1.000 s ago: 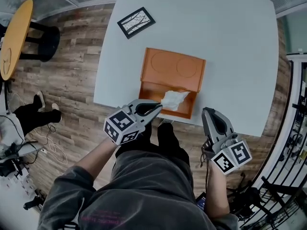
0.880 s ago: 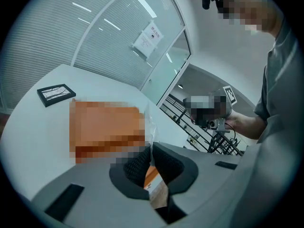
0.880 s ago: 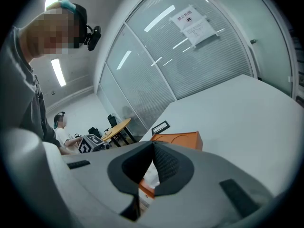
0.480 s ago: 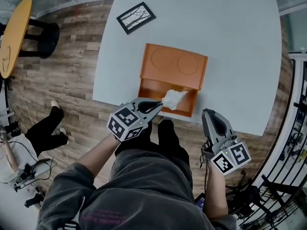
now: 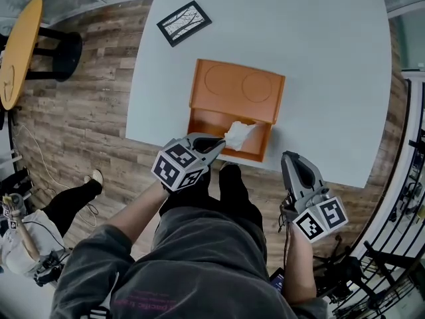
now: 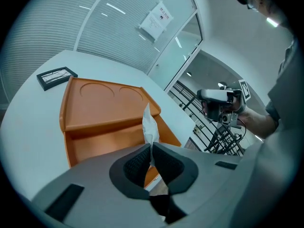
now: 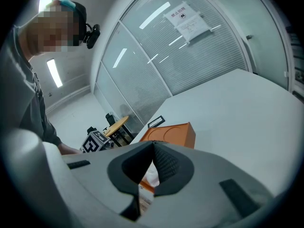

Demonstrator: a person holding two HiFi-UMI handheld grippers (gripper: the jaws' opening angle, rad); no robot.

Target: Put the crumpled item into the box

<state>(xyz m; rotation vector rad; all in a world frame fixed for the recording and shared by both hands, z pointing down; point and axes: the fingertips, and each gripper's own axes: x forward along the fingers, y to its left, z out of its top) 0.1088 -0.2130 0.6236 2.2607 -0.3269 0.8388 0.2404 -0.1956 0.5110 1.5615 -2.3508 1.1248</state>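
Crumpled paper (image 5: 238, 133) is clamped between the jaws of the left gripper (image 5: 221, 145), over the open box (image 5: 199, 121). I would lower it well inside before opening the jaws, so it clears the rim. The right gripper (image 5: 290, 158) has its jaws together on nothing, off the table (image 5: 319, 58).

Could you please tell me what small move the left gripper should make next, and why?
Probably lower it slightly and open the jaws: the left gripper is shut on the crumpled tissue, which hangs over the open orange box.
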